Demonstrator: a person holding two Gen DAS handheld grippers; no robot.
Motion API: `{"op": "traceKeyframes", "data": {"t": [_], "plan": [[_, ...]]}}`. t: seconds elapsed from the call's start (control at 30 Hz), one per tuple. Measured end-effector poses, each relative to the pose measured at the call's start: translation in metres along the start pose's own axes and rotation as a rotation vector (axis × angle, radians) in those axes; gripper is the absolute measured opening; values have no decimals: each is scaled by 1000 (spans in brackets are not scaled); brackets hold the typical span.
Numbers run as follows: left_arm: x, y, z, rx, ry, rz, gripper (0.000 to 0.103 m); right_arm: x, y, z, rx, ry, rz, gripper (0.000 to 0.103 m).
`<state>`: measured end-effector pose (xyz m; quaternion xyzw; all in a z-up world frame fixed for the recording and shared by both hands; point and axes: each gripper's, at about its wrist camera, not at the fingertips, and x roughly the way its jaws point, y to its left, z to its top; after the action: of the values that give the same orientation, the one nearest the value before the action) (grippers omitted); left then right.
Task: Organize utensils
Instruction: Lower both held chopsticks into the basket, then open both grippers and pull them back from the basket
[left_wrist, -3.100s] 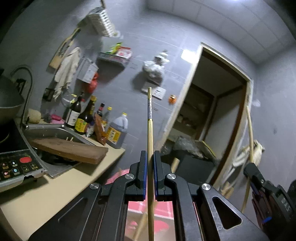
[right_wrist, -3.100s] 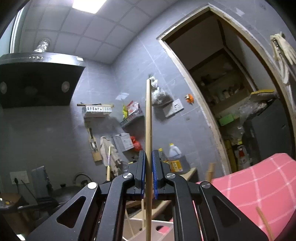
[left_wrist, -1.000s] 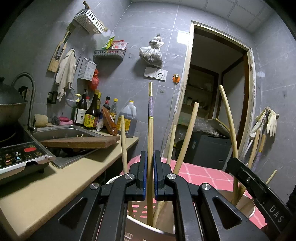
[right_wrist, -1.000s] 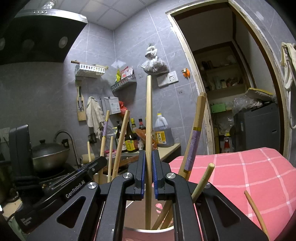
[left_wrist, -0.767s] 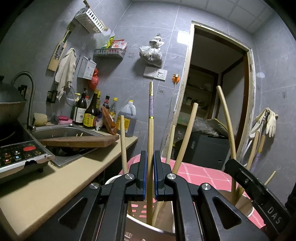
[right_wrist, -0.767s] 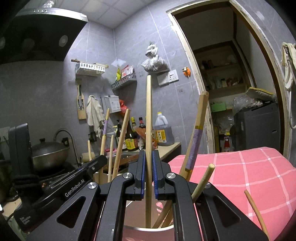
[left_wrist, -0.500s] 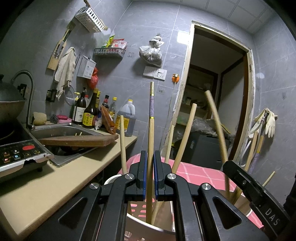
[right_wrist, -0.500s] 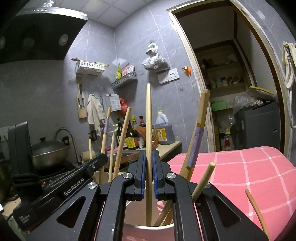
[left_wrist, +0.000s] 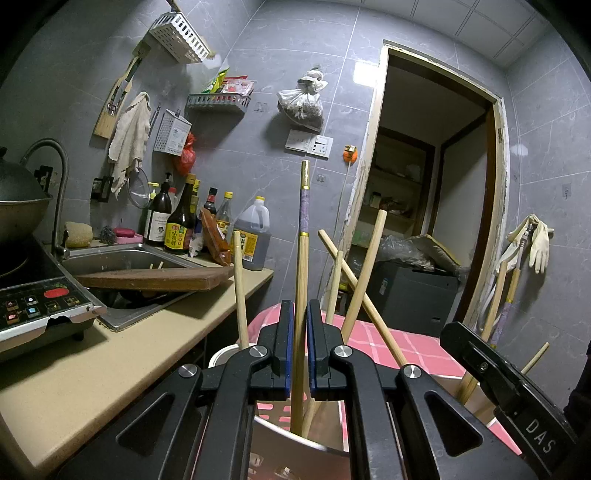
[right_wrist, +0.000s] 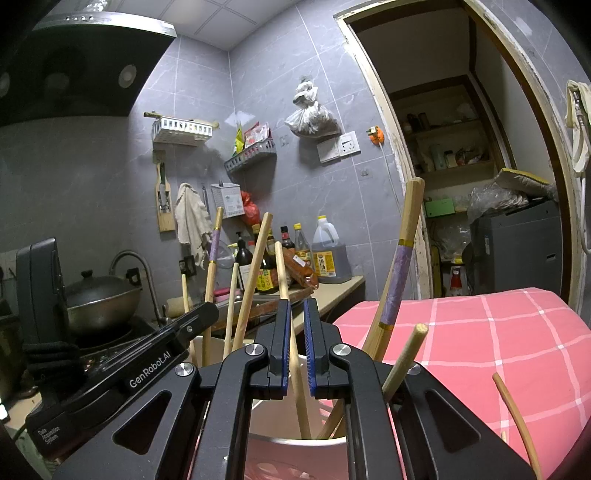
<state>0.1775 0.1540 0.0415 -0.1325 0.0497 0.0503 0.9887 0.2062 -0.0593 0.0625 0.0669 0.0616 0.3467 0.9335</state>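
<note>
In the left wrist view my left gripper (left_wrist: 300, 354) is shut on a chopstick with a purple band (left_wrist: 303, 221). That chopstick stands upright, its lower end inside a pale utensil holder (left_wrist: 280, 430). Several plain chopsticks (left_wrist: 364, 273) lean in the holder. In the right wrist view my right gripper (right_wrist: 296, 354) has its jaws slightly parted. A plain chopstick (right_wrist: 286, 288) leans loosely to the left between them, its foot in the holder (right_wrist: 295, 443). A purple-banded chopstick (right_wrist: 397, 280) leans to the right. The other gripper (right_wrist: 207, 312) shows at the left.
A pink checked cloth (right_wrist: 480, 350) covers the table, with a loose chopstick (right_wrist: 513, 410) at its right. On the left are the beige counter (left_wrist: 110, 369), a sink (left_wrist: 110, 258) under a wooden board (left_wrist: 155, 282), bottles (left_wrist: 181, 229), an induction cooker (left_wrist: 37, 306) and a wok (right_wrist: 99, 299). A doorway (left_wrist: 424, 221) lies behind.
The right gripper's chopstick was upright in shut jaws. It has since dropped lower and tipped to the left, loose in the holder. The left gripper and its chopstick have not moved.
</note>
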Motion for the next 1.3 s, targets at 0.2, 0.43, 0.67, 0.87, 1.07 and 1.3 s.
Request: {"op": "traceKeyframes", "data": {"t": [0.2,0.43,0.67,0.87,1.07,1.3], "plan": [[-2,-2,-1,-6,0,-8,6,-6,3,1,-19,-35,4,6],[-4,-3,-1,-8,-2,-10,6,-15,9,3,-42,-64,2,6],[-9,-6,1,-14,-8,-16,22,-28,12,7,-64,-97,7,8],[-11,-11,2,-6,0,-17,22,-29,12,9,-68,-100,14,9],[-10,-16,2,8,7,-15,24,-29,12,11,-69,-100,33,17],[-10,-16,4,1,8,-25,29,-33,14,16,-63,-119,44,19]]}}
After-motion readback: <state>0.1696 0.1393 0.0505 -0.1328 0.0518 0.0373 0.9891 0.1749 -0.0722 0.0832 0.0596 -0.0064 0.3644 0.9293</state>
